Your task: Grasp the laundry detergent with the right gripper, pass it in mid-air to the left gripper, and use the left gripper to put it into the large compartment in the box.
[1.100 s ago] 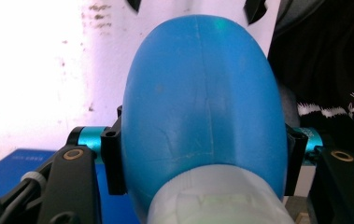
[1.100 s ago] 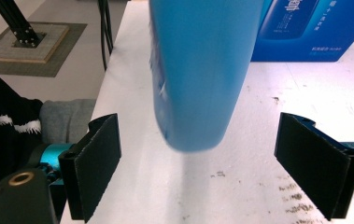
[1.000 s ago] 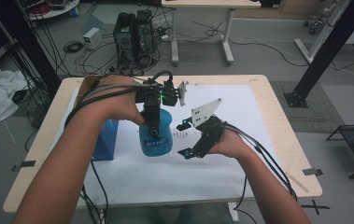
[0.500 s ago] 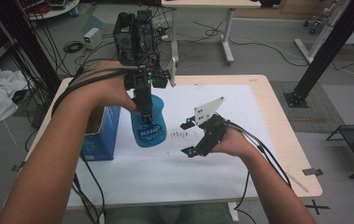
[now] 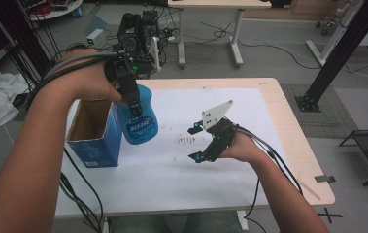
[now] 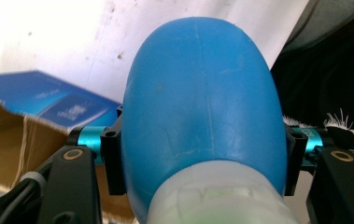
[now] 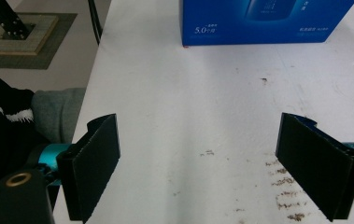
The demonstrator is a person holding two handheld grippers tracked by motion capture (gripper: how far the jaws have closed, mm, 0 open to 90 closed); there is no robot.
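I have the blue plastic bottle (image 5: 140,116) clamped in my left gripper (image 5: 129,99), jaws closed against its two flanks, and it hangs in the air off the table, just beside the open cardboard box (image 5: 90,133) and a little above its rim. In the left gripper view the bottle (image 6: 202,102) bulges out past the jaws, rounded and smooth, with a faint mould seam down the middle and a paler, translucent band where it narrows toward the camera. The box (image 6: 39,105) sits down and to the left of those jaws, its brown inside exposed and a glossy blue flap turned out.

My right gripper (image 5: 202,141) rests low on the table off to the right of the bottle, well apart from it, jaws spread wide with nothing between them. Its flat black pads (image 7: 95,158) look matte and rubbery, and past them I see the box's printed blue side (image 7: 263,21).

I judge the job to be packing the bottle into the box. The pick and lift are done. What is left is carrying it over the opening, lowering it inside and letting go; the flaps are not closed either.

The white table cover (image 5: 172,170) is plain and flat, marked with small brown specks (image 7: 286,186) near the right jaws.
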